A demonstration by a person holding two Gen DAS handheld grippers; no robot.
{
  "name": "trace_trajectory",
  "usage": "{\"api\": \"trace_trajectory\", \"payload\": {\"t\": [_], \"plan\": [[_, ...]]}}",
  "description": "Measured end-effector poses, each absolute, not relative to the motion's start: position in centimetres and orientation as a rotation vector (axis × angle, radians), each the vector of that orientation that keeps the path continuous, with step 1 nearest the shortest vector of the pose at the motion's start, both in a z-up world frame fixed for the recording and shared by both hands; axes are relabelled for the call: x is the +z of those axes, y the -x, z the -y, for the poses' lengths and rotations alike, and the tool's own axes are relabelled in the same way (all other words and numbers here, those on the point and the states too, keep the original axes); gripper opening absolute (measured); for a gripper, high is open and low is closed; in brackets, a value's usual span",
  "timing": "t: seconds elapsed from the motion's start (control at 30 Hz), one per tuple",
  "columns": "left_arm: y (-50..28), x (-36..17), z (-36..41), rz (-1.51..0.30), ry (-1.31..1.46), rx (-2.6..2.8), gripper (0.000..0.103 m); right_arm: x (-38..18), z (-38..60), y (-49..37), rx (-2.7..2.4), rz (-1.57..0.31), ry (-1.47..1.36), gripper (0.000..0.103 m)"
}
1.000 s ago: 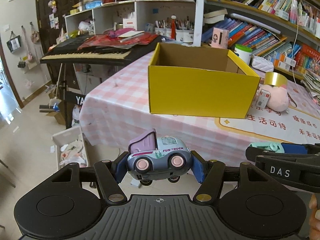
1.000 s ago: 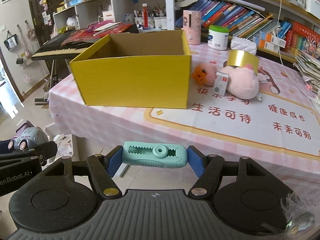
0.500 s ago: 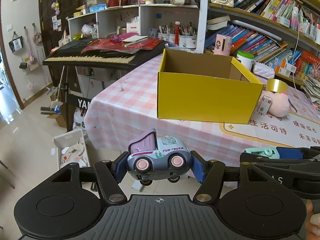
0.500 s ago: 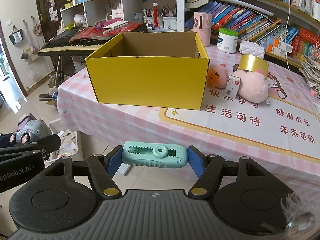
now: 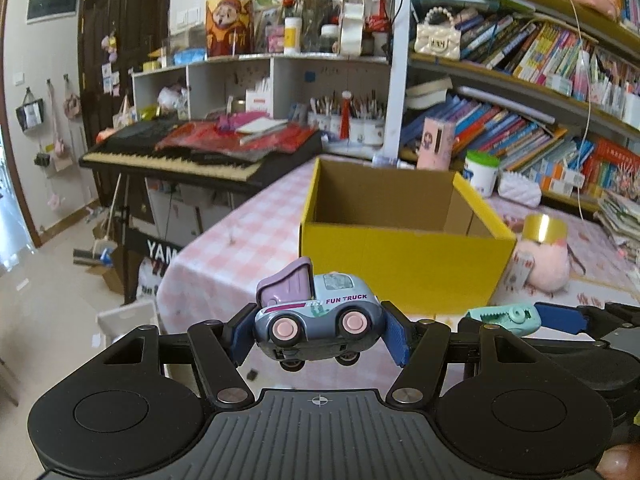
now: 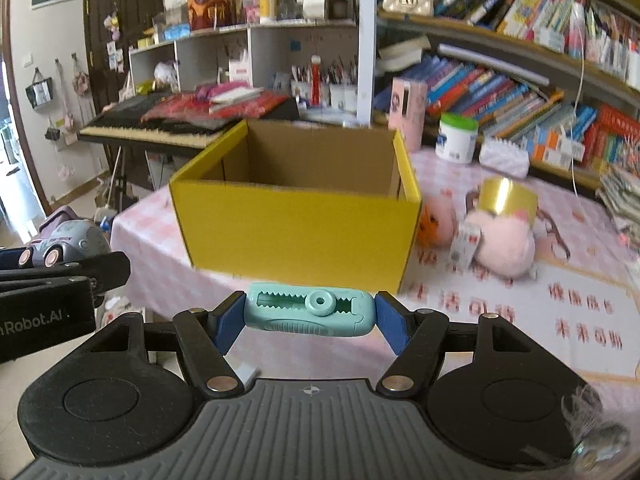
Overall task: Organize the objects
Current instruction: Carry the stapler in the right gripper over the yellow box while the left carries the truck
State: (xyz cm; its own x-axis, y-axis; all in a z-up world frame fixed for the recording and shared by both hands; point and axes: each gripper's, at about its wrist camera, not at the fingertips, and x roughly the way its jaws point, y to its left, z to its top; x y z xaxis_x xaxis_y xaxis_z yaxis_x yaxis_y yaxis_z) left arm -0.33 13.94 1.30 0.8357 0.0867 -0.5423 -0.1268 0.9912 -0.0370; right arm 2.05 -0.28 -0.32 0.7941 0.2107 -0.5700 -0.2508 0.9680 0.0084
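My left gripper [image 5: 319, 330] is shut on a grey-blue toy truck [image 5: 318, 322] with pink wheels, a lilac tipper and the words FUN TRUCK, held in the air short of the table's near edge. My right gripper [image 6: 310, 316] is shut on a teal toothed plastic tool [image 6: 310, 314], held crosswise; the same tool [image 5: 506, 318] shows at the right of the left wrist view. Beyond both stands an open yellow cardboard box [image 5: 404, 264] [image 6: 296, 228] on the pink checked tablecloth [image 5: 240, 240], its brown inside bare as far as I can see.
Right of the box lie a pink plush toy [image 6: 502, 244] topped by a gold tape roll [image 6: 506, 196] and a small orange plush [image 6: 434, 222]. A keyboard piano [image 5: 192, 156] stands left of the table. Bookshelves [image 5: 540, 128] line the back. A white tub [image 6: 456, 136] stands behind.
Both grippers have risen and tilted up, so the box sits lower in view and more of its inside shows. Each grip is unchanged.
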Motion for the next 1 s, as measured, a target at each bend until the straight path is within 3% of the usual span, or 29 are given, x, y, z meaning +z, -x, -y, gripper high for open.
{"api": "trace_trajectory", "payload": {"t": [0.47, 1.0], "plan": [[-7.7, 2.8, -13.0, -0.503, 0.06, 0.148, 0.064, 2.4, 0.5, -11.3, 0.281, -0.481, 0.086, 0.067], [-15.4, 0.5, -11.1, -0.619, 0.011, 0.204, 0.064, -0.9, 0.7, -20.8, 0.441, -0.657, 0.235, 0.067]]}}
